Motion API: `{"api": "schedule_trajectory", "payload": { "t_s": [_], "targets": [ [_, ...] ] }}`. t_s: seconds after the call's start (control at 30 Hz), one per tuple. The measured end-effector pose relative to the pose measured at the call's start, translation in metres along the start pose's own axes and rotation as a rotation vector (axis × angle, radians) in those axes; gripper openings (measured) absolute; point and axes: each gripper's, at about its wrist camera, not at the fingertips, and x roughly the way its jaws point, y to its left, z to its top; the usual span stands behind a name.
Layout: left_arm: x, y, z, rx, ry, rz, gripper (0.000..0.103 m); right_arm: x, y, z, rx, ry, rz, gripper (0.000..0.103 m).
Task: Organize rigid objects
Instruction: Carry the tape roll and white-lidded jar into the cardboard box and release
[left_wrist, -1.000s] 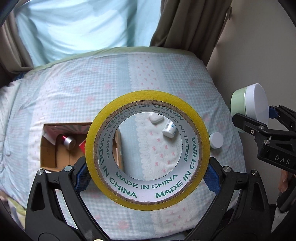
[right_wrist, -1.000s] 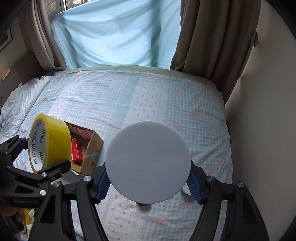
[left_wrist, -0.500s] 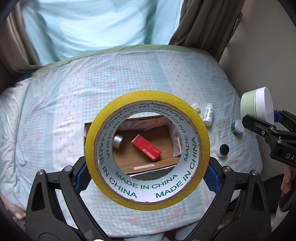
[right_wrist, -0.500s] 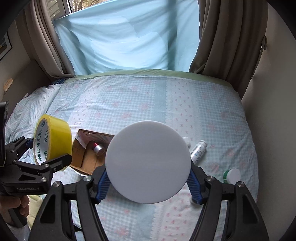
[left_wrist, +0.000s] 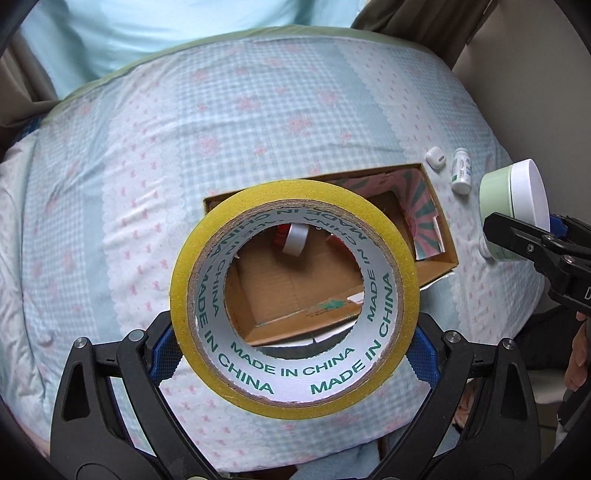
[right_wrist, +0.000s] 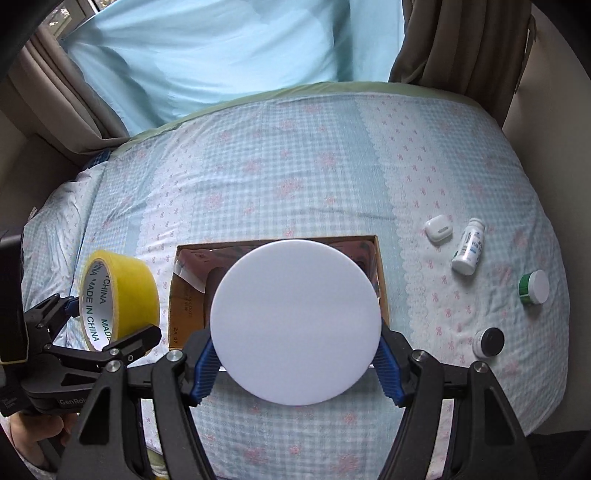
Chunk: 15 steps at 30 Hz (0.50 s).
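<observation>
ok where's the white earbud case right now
In the right wrist view the white earbud case lies on the bedspread to the right of the cardboard box, just left of the white bottle lying beside it.

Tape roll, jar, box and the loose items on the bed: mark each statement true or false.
1. The left tool grips the yellow tape roll. True.
2. The right tool is empty. False: it grips a white-lidded jar.
3. The cardboard box is closed. False: it is open, with items inside.
4. A white bottle lies on the bed outside the box. True.
5. The white earbud case is inside the box. False: it lies on the bed.
</observation>
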Motion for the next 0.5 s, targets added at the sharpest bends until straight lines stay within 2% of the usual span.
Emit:
{"api": "schedule_trajectory", "payload": {
  "t_s": [0.2,0.5],
  "targets": [
    [0.053,0.003,-0.001,0.029,0.075,-0.004,0.096,0.054,-0.018,0.001,0.136,0.112,-0.003,0.066],
    [0.136,-0.005,-0.004,0.035,0.119,0.033,0.096,0.132,-0.026,-0.004,0.105,0.188,-0.006,0.066]
  ]
}}
